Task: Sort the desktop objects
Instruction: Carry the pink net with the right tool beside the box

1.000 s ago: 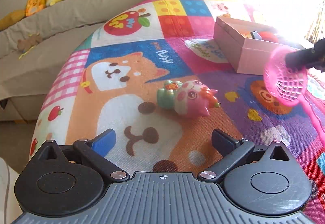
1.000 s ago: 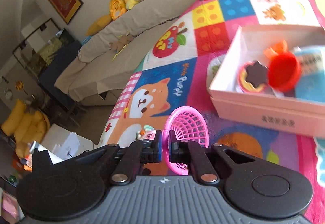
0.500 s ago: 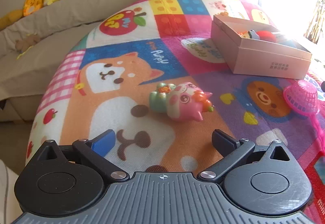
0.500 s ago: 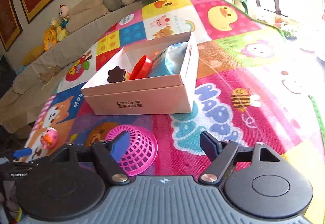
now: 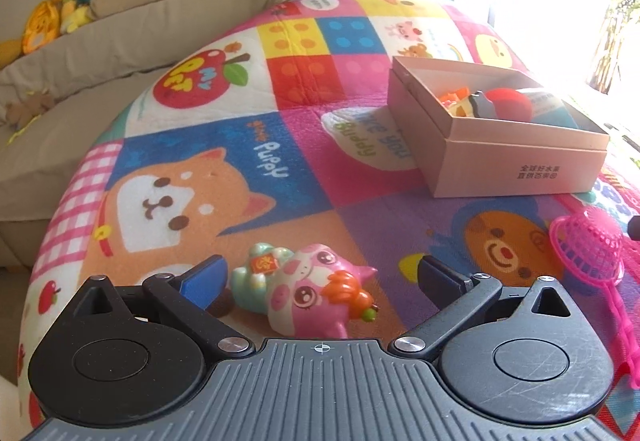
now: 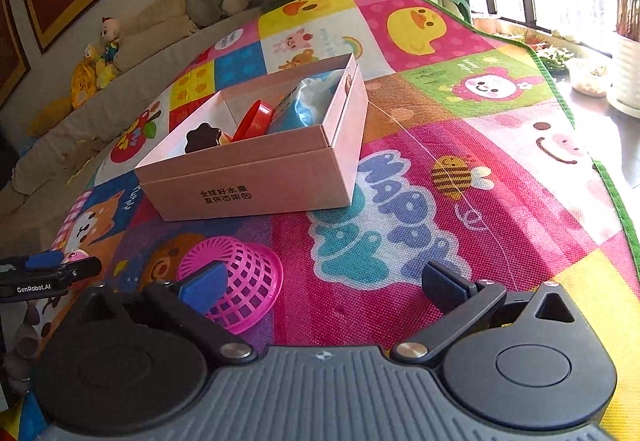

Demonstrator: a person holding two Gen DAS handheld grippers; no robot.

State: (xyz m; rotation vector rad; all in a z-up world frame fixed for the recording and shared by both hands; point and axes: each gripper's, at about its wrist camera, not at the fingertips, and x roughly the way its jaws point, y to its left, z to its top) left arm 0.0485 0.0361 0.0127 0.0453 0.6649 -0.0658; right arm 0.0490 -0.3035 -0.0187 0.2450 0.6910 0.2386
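Near the mat's (image 5: 304, 145) front edge, left tongs (image 5: 320, 275) gape around the pig (image 5: 308, 287); right tongs (image 6: 324, 283) wide, empty; net (image 6: 236, 279) also unboxed; box (image 6: 256, 177) partly filled.

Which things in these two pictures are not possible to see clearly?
- Left wrist view: the pink net scoop handle leaves the right edge.
- Left wrist view: window glare washes the pink box far corner.
- Right wrist view: the pink animal toy is mostly hidden behind the left gripper.
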